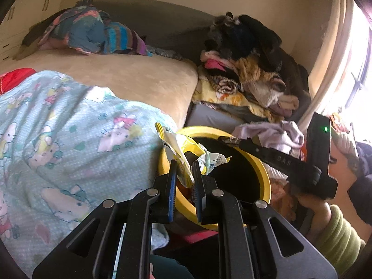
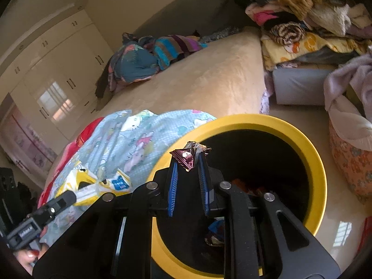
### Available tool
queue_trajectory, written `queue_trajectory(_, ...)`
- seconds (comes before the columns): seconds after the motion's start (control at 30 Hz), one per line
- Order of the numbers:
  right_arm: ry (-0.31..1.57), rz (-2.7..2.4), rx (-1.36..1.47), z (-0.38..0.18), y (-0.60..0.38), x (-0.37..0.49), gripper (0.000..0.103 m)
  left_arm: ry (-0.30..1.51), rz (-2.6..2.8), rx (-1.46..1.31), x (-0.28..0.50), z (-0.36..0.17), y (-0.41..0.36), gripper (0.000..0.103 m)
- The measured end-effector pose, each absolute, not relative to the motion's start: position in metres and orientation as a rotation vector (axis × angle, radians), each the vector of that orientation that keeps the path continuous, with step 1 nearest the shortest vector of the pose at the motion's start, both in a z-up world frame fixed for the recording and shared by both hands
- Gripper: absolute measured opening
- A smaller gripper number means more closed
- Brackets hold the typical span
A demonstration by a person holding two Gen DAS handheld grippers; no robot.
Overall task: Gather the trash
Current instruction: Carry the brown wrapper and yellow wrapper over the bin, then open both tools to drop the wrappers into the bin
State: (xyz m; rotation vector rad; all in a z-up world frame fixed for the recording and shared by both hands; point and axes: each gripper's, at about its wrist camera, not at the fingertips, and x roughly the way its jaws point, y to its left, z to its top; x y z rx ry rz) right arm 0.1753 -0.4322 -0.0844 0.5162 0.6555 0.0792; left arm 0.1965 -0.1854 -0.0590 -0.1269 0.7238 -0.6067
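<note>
Yellow and white wrapper (image 1: pixel 180 150), crumpled, pinched between the blue pads of the left gripper (image 1: pixel 184 169), jaws nearly closed on it, held over the near rim of the yellow bin (image 1: pixel 265 174). Same wrapper (image 2: pixel 97 186) seen from the right wrist at lower left, in front of the cartoon-print blanket (image 2: pixel 139 134).

Dark maroon foil wrapper (image 2: pixel 188 155), small and creased, clamped at the tips of the right gripper (image 2: pixel 188 160), jaws nearly closed on it, above the black opening of the bin (image 2: pixel 316 162). From the left wrist, right gripper (image 1: pixel 229 139) reaching in from the right over the far rim, a dark scrap at its tip.

Two wrappers in grip, one per gripper. One bin, on the floor just beside the bed (image 1: pixel 130 79), with a few bits of coloured litter low inside; number unclear.

Two heaps of clothes: one colourful bundle (image 1: pixel 93 32) at the far end of the bed, one tall pile (image 1: pixel 251 69) beside it. One blanket (image 1: pixel 58 127) over the near part of the bed. One green sleeve (image 1: pixel 337 234) at the lower right.
</note>
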Motion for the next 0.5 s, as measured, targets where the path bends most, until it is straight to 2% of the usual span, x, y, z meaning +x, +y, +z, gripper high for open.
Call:
queue_trajectory(0.37,0.716,0.038,0.56,-0.101,-0.455,0.169,0.015,0.807,-0.661,-0.05,0.192,-0.09,-0.235,0.013)
queue_trajectory(0.4,0.719,0.032,0.563,-0.102,-0.457,0.168,0.016,0.818,-0.668,-0.045,0.193,-0.093,-0.24,0.014)
queue_trajectory(0.5,0.725,0.013,0.57,-0.104,-0.463,0.164,0.029,0.845,-0.672,-0.029,0.195,-0.102,-0.252,0.017)
